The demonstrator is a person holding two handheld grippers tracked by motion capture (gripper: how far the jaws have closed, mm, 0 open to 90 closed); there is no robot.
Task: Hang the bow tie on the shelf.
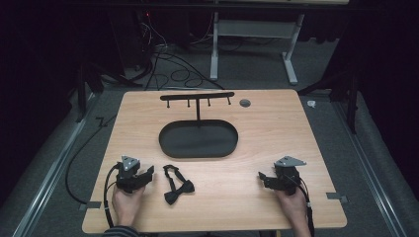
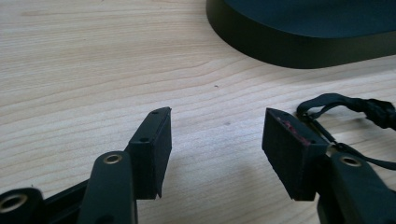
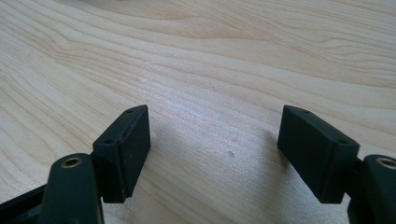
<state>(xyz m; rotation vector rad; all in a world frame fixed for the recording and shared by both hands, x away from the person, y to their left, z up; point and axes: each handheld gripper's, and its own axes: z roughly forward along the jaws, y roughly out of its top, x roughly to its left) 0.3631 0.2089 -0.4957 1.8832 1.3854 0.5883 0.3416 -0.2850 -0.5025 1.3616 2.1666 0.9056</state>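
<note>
Both jaws spread empty: left gripper [image 1: 146, 173] beside a bow tie [image 1: 177, 184], probably best pinched at its knot; right gripper [image 1: 264, 177] rests apart.

Both forearms come in from the near edge. The left hand [image 1: 126, 203] holds the left gripper [image 1: 146, 174] near left, its 2 jaws spread wide. The right hand [image 1: 292, 206] holds the right gripper [image 1: 262, 178] near right, jaws likewise wide apart, both low over the wood.

Dim lab: floor cables [image 1: 173, 69], rails [image 1: 44, 182], test table [image 1: 276, 128].
</note>
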